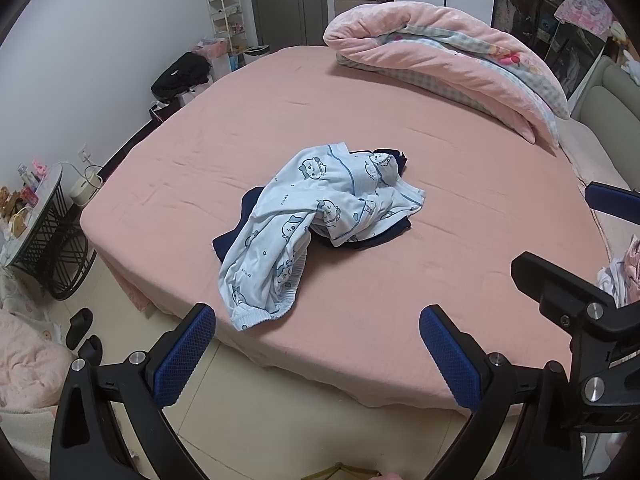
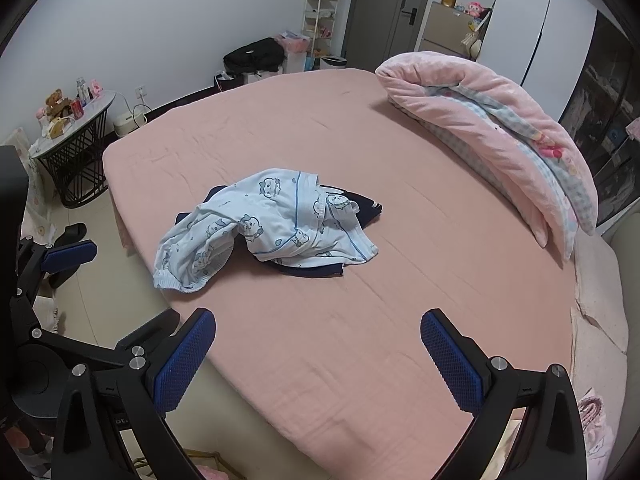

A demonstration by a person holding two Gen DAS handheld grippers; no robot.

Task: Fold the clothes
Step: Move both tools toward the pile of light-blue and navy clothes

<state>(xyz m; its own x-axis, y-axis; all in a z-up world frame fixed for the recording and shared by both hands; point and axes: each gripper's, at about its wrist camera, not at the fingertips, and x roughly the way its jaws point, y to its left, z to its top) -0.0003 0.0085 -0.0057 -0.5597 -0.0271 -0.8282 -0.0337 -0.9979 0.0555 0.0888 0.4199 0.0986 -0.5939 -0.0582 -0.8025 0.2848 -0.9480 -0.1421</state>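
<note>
Pink sheet covers the bed, with a folded pink quilt at its far side. Mid-bed lies a crumpled light-blue printed garment over a navy garment. Left gripper and right gripper hover near the bed's edge, jaws apart, holding nothing.
</note>
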